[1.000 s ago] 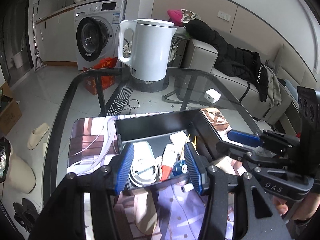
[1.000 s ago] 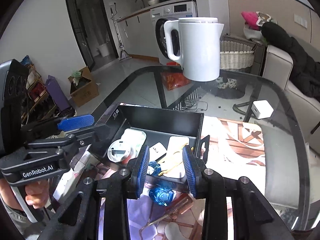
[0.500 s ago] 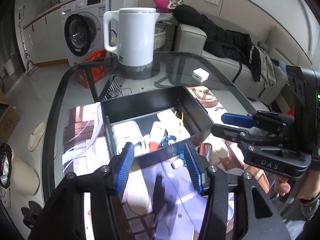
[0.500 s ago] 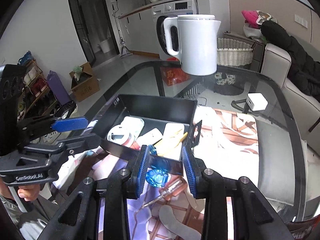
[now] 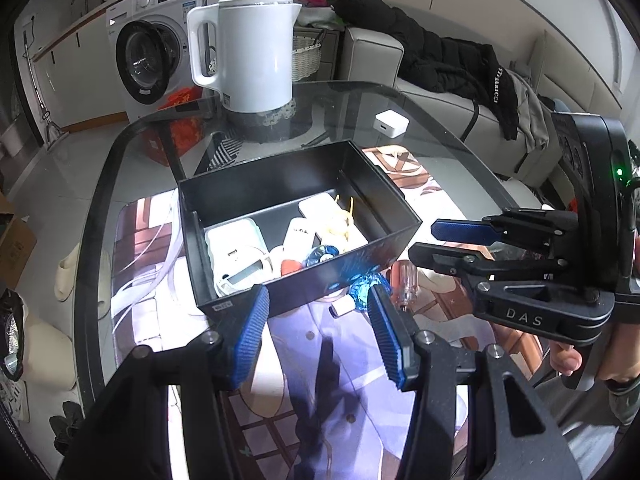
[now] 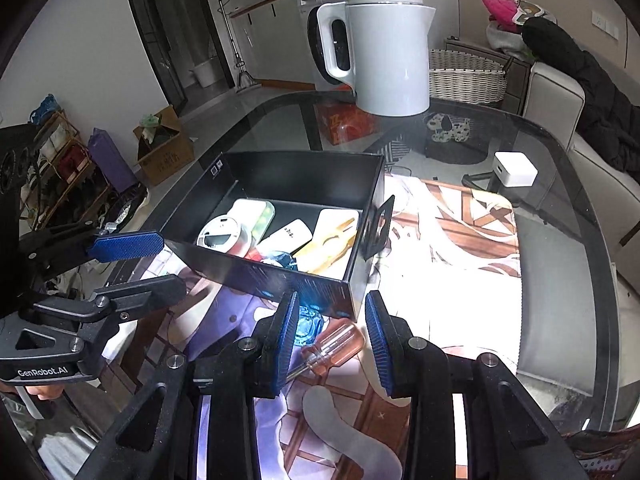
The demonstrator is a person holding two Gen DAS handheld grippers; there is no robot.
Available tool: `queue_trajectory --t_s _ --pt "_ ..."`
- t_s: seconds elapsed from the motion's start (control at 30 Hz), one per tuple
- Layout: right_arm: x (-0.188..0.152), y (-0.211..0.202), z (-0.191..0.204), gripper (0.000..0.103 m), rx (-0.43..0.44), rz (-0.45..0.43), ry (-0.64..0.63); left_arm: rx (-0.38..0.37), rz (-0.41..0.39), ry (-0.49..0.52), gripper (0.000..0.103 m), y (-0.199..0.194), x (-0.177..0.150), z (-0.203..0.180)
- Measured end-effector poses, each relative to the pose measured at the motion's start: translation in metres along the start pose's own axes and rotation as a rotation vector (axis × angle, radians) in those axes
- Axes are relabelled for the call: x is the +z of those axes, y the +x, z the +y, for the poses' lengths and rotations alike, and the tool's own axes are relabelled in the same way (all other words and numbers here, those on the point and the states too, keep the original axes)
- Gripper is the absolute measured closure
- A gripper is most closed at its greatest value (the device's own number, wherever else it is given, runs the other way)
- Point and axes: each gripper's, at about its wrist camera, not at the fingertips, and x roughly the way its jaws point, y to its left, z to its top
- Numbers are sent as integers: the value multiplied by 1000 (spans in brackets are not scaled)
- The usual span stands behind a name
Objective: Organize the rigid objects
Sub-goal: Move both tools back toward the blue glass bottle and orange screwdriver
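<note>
Right gripper (image 6: 332,336) released above screwdriver (image 6: 334,342) and blue object (image 6: 308,326), beside box (image 6: 280,280) near wall. Left gripper (image 5: 318,332) released, empty, at box front.

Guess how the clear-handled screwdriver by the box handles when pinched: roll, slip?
The screwdriver lies flat on the printed mat, its handle round and glossy, so it probably rolls if nudged sideways. The smooth plastic may slip in the pads. It looks rigid and light. The black box close by may crowd the right hand-held gripper.
</note>
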Motion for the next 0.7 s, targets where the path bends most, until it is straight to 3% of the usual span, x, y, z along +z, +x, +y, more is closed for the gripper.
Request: queue_trajectory --t_s 0.7 --pt "-9 26 -11 68 7 109 25 -3 132 77 52 52 -5 -28"
